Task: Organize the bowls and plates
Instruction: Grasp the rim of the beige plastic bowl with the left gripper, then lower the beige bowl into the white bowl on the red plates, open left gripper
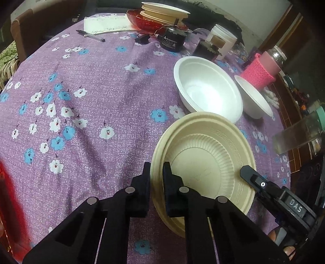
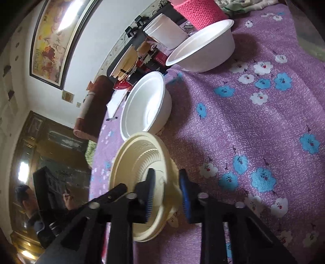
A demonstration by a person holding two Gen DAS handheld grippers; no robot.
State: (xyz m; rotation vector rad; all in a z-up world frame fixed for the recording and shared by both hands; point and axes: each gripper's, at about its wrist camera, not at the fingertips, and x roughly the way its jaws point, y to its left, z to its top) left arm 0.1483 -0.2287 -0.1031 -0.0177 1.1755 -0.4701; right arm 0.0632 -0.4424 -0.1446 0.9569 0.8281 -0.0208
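Gripping the near rim of a cream plate [image 1: 205,160], the left tool [image 1: 156,172] has its two black fingers closed down on that edge, one outside and one inside the plate. That plate sits on a counter under a purple flowered cloth [image 1: 91,81]. Just beyond it stands a white foam bowl [image 1: 207,89], touching or nearly touching its far rim, and a second white bowl [image 1: 254,97] tilts beside the first. At the right of the plate, the right tool [image 1: 246,172] reaches over the opposite rim. Farther back lie a pen [image 1: 91,35], a stack of cream plates [image 1: 164,12] on a red dish [image 1: 150,22], and a pink knitted sleeve [image 1: 258,71] around a jar.

From the right wrist view, the right tool [image 2: 166,178] is clamped on the cream plate's [image 2: 132,162] rim, its blue-padded fingers [image 2: 185,195] pressed on either side of the edge. The nearer white bowl [image 2: 146,105] stands just past the plate, the other bowl [image 2: 205,46] beyond it on the cloth [image 2: 243,132].
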